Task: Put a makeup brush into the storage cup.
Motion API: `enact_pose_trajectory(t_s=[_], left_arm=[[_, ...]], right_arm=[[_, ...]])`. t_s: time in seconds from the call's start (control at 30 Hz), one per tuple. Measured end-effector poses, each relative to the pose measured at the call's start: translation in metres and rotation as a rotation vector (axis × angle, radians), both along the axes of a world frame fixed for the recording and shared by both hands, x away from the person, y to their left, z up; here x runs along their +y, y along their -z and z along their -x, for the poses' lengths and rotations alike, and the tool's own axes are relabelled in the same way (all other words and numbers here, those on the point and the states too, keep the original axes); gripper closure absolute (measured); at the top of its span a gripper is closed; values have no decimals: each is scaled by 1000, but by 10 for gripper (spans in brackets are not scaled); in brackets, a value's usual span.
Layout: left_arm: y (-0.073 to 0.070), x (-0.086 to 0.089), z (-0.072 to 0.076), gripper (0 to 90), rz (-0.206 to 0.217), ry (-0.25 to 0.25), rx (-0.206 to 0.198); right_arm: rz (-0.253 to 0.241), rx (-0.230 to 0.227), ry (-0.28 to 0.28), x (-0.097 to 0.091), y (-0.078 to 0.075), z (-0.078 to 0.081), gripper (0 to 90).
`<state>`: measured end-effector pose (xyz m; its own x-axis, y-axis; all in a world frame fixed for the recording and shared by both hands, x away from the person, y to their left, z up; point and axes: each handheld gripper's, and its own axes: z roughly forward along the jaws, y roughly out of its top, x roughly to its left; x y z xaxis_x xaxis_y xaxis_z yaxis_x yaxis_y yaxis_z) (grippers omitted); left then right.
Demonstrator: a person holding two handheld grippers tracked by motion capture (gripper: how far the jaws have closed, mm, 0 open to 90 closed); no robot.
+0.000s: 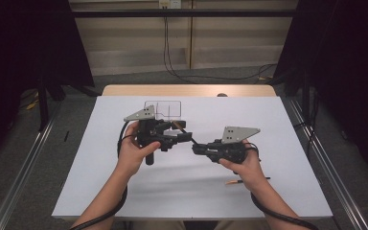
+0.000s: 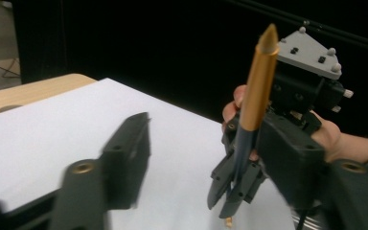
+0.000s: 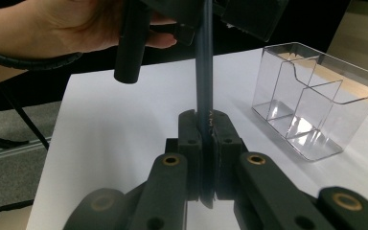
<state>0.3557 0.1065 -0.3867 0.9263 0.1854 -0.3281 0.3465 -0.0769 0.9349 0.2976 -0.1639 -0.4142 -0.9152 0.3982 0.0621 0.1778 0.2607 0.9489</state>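
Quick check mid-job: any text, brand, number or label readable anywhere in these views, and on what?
Nothing reads in full.
Pen: faint pale lettering on its dark barrel just above the right gripper, too small and blurred to quote.
Clear organizer: no label or print.
Grey plate on the right gripper: holes and studs, no text.

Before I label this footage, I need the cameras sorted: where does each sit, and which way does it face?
High view: above the person's side, facing forward and down on the table; both forearms show.
Left gripper view: rides the left tongs, facing the right tongs holding the pen.
Right gripper view: rides the right tongs, shut on the pen, beside the clear organizer.
Both gripper views share the pen.
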Motion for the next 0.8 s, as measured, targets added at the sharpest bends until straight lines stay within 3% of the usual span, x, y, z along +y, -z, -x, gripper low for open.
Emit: enact_pose_trajectory(t_s=[0.23,0.33,0.47,0.53,0.63,0.8], left_arm=[[-1,3,0,592,20,15,12],[-1,4,0,686,58,33,24],[-1,5,0,796,76,36,39],[-1,4,0,821,86,45,60],[-2,4,1,829,83,46,59],[-5,-1,1,835,66,46,29]], right_arm=[[-2,-1,22,-2,1,-1,852],[0,0,31,-3,1,-1,852],[-2,7,38,-2,2,-2,852],[4,8,37,0,3,-2,851],[10,7,35,1,3,-2,850],[25,27,41,6,5,-3,850]])
